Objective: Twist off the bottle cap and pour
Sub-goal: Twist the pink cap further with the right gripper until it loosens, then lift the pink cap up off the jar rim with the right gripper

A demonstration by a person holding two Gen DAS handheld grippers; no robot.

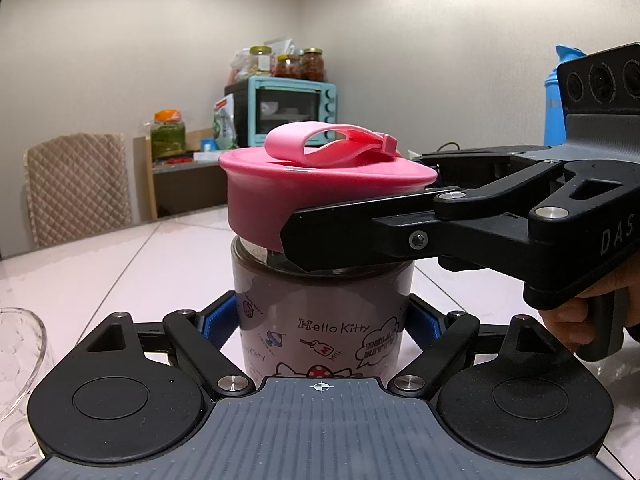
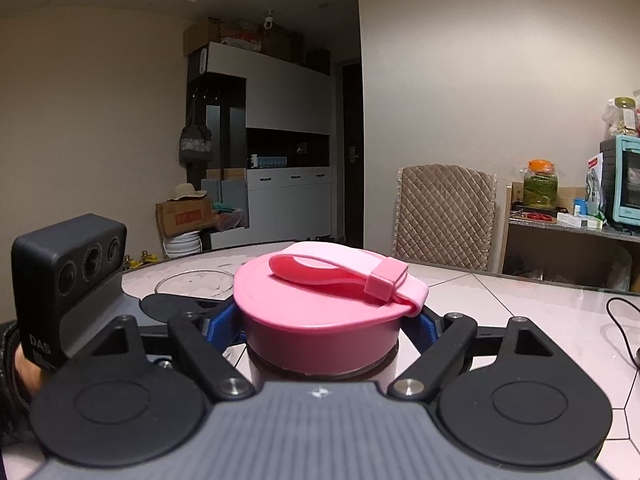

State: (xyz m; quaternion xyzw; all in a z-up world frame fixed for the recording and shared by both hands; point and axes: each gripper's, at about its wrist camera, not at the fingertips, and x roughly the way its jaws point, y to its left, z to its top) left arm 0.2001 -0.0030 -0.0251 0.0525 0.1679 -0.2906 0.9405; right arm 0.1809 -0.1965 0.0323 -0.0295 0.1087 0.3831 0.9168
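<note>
On the pale counter (image 1: 120,272) stands a bottle (image 1: 320,320) of dark liquid, printed "Hello Kitty", clamped by the left tool (image 1: 320,326). The right tool (image 2: 320,326), marked "DAS", grips its tilted pink cap (image 2: 320,312). A glass bowl (image 2: 192,282) sits nearby.

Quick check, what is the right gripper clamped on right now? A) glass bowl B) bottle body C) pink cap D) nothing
C: the right gripper has its blue pads closed on the pink cap, while the left gripper holds the bottle body below.
</note>
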